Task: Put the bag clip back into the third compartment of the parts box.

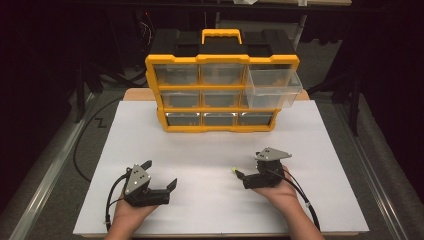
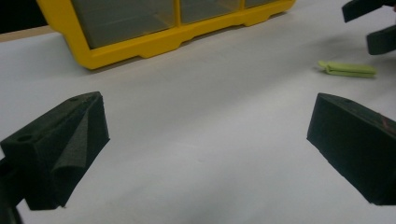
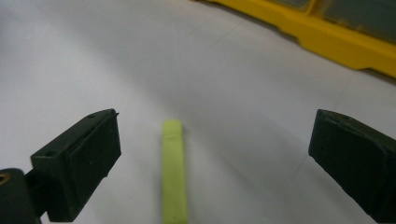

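The right gripper rests low over the white table with its jaws spread wide and nothing between the pads. A small flat yellow-green strip lies on the table in the gap between those jaws, nearer the jaw at the left of the right gripper view than the other one, and touching neither. It lies lengthwise along the line the gripper points, with its far end just ahead of the jaw tips. In the high view the same strip is a tiny light spot right at the tips of the right gripper. The left gripper sits well apart from it, held in the person's left hand, and its jaws too stand wide open and empty. From the left gripper's own camera the strip lies ahead and off to that view's right, past the jaw on that side, with the right gripper's two dark jaw tips just beyond it. Farther ahead of both grippers stands a yellow and black drawer organizer, with clear drawers in three rows. Its upper right drawer is pulled out towards the person, and the others sit flush in the frame.
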Demonstrator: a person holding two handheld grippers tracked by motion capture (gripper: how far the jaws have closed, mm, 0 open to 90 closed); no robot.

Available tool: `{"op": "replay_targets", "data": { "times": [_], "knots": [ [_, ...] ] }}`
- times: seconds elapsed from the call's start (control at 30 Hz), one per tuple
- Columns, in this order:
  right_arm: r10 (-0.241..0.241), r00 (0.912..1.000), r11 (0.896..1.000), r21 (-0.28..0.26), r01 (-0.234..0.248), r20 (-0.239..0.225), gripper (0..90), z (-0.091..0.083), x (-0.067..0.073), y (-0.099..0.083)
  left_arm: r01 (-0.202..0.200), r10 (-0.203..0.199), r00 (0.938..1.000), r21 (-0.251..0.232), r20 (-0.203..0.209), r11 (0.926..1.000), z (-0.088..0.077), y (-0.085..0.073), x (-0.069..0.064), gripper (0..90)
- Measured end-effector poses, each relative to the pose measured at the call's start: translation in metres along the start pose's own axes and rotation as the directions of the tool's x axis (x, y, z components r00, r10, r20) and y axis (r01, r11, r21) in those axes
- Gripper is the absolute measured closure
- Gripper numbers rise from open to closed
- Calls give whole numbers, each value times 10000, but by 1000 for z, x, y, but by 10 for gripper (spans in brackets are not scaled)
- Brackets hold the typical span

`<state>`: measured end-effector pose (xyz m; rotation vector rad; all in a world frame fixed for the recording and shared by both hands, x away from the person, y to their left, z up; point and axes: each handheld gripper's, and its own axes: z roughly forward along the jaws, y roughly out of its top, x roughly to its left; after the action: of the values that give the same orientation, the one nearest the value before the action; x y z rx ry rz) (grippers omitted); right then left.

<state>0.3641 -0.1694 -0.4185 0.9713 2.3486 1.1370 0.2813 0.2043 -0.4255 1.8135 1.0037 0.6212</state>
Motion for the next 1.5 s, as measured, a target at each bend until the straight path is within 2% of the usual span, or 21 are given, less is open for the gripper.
{"op": "replay_targets", "data": {
  "times": [0.03, 0.13, 0.27, 0.3, 0.37, 0.47, 0.5, 0.53, 0.6, 0.7, 0.93, 1.13, 1.27, 1.3, 1.5],
  "knots": [
    [-203, 9998, 9995, 228, 204, -66, 29, 3, 4, -2, 64, -64, 10000, -7, -4, 10000, 0, 0, 1, 2],
    [-238, 9997, 9993, 272, 241, -112, 41, 4, 6, -4, 168, -168, 9999, -45, 12, 9998, -1, 0, 2, 2],
    [-335, 9993, 9986, 411, 341, -173, 104, 5, 8, -7, 57, -54, 9999, -254, 85, 9997, -4, 1, 0, 2],
    [-243, 9991, 9987, 428, 258, -351, 163, 5, 8, -8, 50, -46, 9999, -359, 97, 9993, -5, 1, 0, 2],
    [-166, 9990, 9992, 366, 182, -424, 176, 4, 8, -9, 88, -79, 9998, -522, 162, 9986, -7, 2, 0, 2],
    [-71, 9984, 9993, 371, 92, -554, 244, 3, 7, -12, 179, -162, 9994, -564, 314, 9982, -8, 2, 0, 2],
    [9, 9980, 9994, 356, 13, -639, 319, 3, 6, -13, 183, -165, 9993, -566, 325, 9982, -8, 2, 0, 2],
    [9, 9980, 9994, 356, 13, -639, 319, 3, 6, -13, 207, -187, 9992, -561, 351, 9982, -8, 2, 0, 2],
    [69, 9975, 9995, 316, -47, -705, 399, 2, 6, -14, 222, -203, 9991, -533, 365, 9983, -8, 2, 1, 2],
    [-35, 9973, 9995, 322, 58, -737, 505, 0, 5, -14, 181, -161, 9991, -494, 399, 9986, -7, 2, 1, 2],
    [-227, 9948, 9980, 564, 284, -996, 671, 2, 6, -16, 166, -143, 9988, -477, 475, 9987, -6, 1, 0, 2],
    [-258, 9946, 9969, 717, 331, -1005, 725, 4, 6, -17, 152, -130, 9986, -421, 516, 9990, -6, 1, 0, 2],
    [-434, 9943, 9952, 835, 517, -976, 744, 7, 7, -18, 203, -178, 9983, -445, 550, 9988, -5, 1, 1, 2],
    [-608, 9942, 9941, 839, 683, -889, 751, 7, 8, -18, 209, -185, 9983, -448, 551, 9988, -5, 1, 1, 2],
    [-772, 9934, 9922, 915, 849, -850, 792, 7, 11, -17, 230, -206, 9983, -435, 546, 9988, -5, 0, 1, 2]
  ]
}}
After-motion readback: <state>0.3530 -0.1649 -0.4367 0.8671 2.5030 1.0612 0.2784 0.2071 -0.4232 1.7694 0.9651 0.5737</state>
